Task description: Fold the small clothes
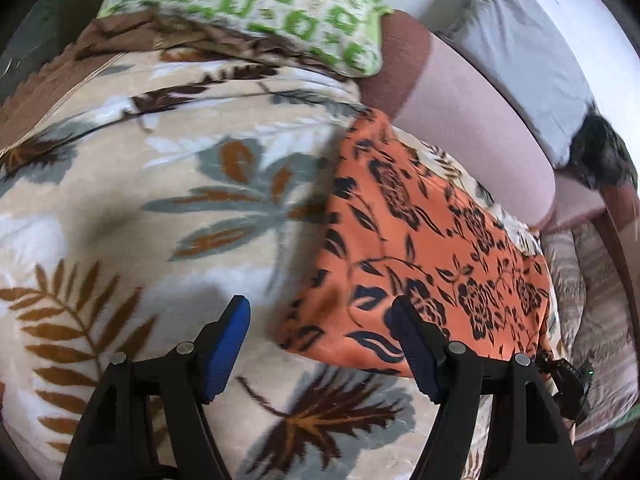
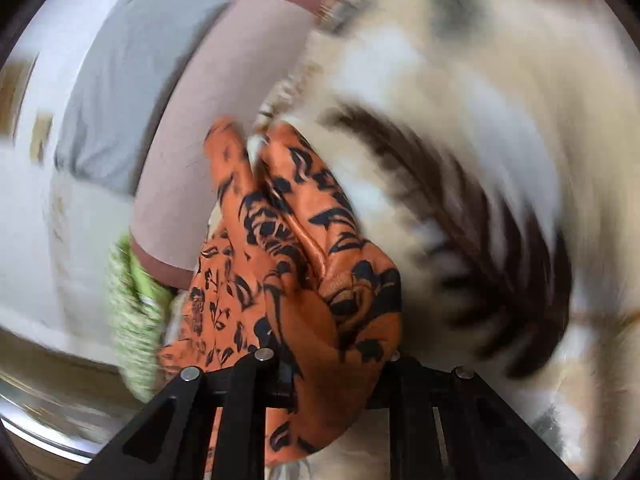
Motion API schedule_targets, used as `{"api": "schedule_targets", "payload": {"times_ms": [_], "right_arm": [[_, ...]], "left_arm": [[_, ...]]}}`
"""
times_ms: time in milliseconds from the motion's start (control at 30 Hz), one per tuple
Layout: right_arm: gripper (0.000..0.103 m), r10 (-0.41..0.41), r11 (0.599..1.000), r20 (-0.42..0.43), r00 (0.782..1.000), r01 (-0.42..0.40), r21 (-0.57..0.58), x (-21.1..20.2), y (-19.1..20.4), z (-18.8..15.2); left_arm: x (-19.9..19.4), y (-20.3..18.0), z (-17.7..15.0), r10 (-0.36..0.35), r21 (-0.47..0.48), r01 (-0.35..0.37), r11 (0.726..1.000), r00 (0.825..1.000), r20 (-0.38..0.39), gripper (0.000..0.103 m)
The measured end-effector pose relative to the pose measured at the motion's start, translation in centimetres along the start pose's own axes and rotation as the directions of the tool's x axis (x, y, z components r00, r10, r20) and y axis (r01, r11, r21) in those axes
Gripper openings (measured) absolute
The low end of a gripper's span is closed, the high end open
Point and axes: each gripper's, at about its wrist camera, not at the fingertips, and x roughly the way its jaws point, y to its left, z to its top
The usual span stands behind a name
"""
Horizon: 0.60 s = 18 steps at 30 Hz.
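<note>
Orange cloth [image 1: 420, 248] with a black flower print lies on the leaf-patterned blanket [image 1: 160, 208], bunched at one end between the right gripper [image 2: 328, 360], whose 2 fingers are clamped on it. Left gripper [image 1: 320, 344] hovers over the cloth's near edge, fingers apart, empty. Behind sit a green patterned pillow [image 1: 256, 4] and a pink pillow [image 1: 472, 120].

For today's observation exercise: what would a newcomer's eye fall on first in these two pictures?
The orange cloth with black floral print, lying on the cream leaf-patterned blanket right of the open left gripper. In the right wrist view it bunches between the shut right gripper's jaws. A green-and-white patterned pillow sits at the blanket's far end.
</note>
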Motion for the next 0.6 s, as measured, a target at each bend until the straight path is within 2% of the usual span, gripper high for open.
{"api": "schedule_targets", "payload": {"times_ms": [67, 133, 200, 300, 367, 433, 500, 600], "right_arm": [[0.02, 0.035, 0.999, 0.015, 0.999, -0.035, 0.018, -0.1, 0.2, 0.1], [0.02, 0.021, 0.999, 0.018, 1.0, -0.02, -0.029, -0.3, 2.2, 0.2], [0.02, 0.037, 0.992, 0.032, 0.999, -0.033, -0.123, -0.9, 5.8, 0.1], [0.02, 0.029, 0.958, 0.019, 0.999, -0.023, -0.285, -0.9, 13.4, -1.8], [0.02, 0.048, 0.932, -0.015, 0.999, -0.05, -0.359, -0.1, 17.8, -4.1], [0.02, 0.064, 0.904, -0.055, 0.996, -0.082, -0.42, 0.8, 21.6, -7.0], [0.02, 0.075, 0.872, -0.113, 0.991, -0.12, -0.475, 2.6, 25.2, -10.6], [0.02, 0.044, 0.828, -0.201, 0.979, -0.148, -0.54, 6.4, 28.6, -16.9]], "left_arm": [[0.7, -0.6, -0.3, 0.009, 0.023, -0.009, 1.0, 1.0, -0.019, 0.074], [1.7, -0.4, -0.4, 0.028, 0.011, -0.028, 1.0, 0.998, -0.054, 0.074], [1.9, 0.1, -0.4, 0.036, -0.018, -0.038, 0.999, 0.996, -0.078, 0.074], [0.3, 2.0, 0.3, 0.012, -0.098, -0.016, 0.995, 0.999, -0.041, 0.074], [-1.0, 3.1, 0.8, 0.016, -0.124, -0.018, 0.992, 1.0, -0.012, 0.074], [-2.3, 4.6, 1.3, 0.052, -0.146, -0.049, 0.988, 0.999, 0.014, 0.074], [-3.1, 6.1, 1.5, 0.076, -0.175, -0.072, 0.982, 0.997, 0.02, 0.074], [-4.0, 8.1, 1.8, 0.071, -0.228, -0.064, 0.972, 0.997, 0.022, 0.074]]}}
